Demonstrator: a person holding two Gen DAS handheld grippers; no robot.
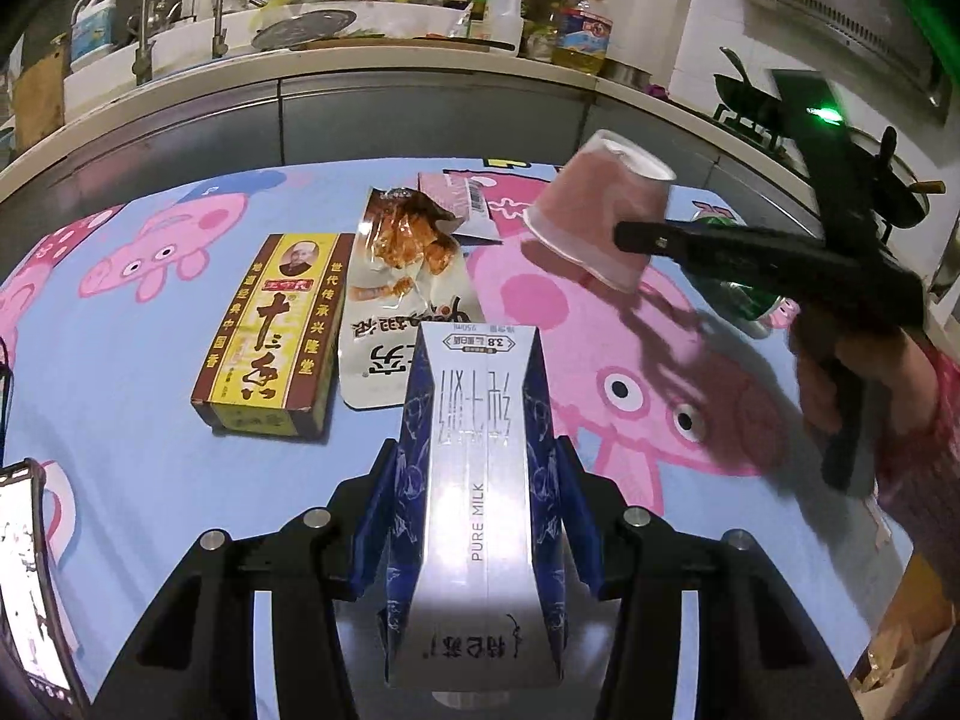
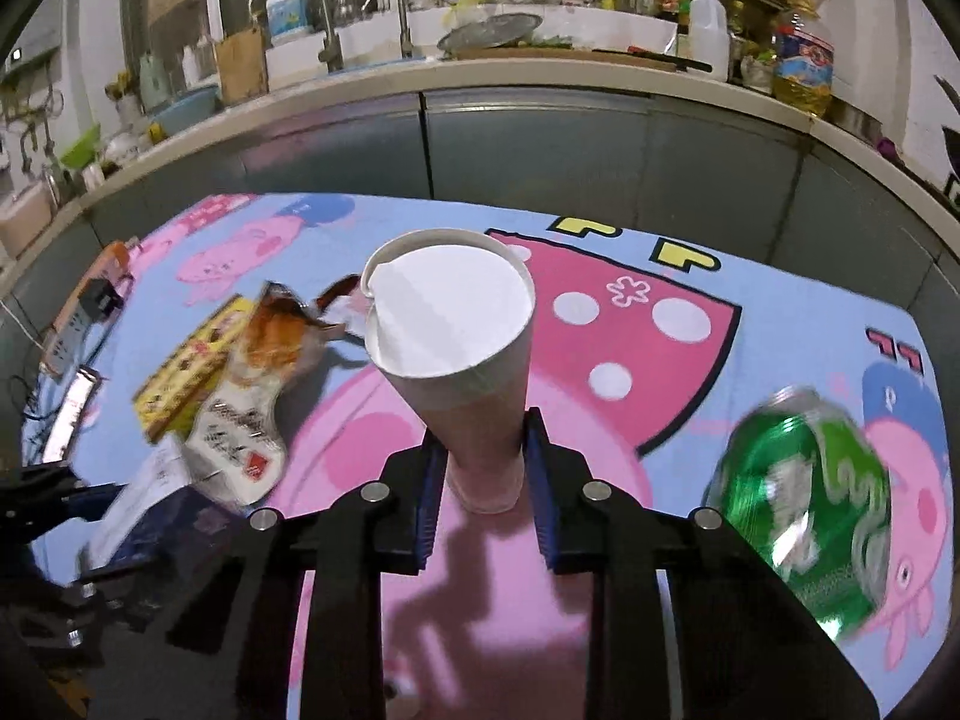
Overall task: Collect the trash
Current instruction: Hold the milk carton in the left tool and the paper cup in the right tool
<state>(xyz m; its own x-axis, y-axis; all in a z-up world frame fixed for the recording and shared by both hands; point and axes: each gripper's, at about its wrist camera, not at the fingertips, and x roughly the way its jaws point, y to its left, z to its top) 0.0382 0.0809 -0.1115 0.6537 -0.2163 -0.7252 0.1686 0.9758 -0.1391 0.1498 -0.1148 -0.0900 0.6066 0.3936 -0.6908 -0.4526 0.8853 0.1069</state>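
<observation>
While left fingers (image 1: 480, 516) clamp the milk carton (image 1: 477, 498) and right fingers (image 2: 483, 468) the paper cup (image 2: 456, 354) — spice box (image 1: 273, 330), snack wrapper (image 1: 402, 276), green can (image 2: 804, 516) lie around.

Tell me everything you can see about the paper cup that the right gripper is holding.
The paper cup looks like thin paper, pale pink outside and white inside, and seems empty. It is a tapered cone with a rolled rim and a visible inner seam. The right gripper is shut on its narrow base, blue pads on both sides. In the left wrist view it hangs tilted above the cartoon tablecloth, touching nothing else.
</observation>
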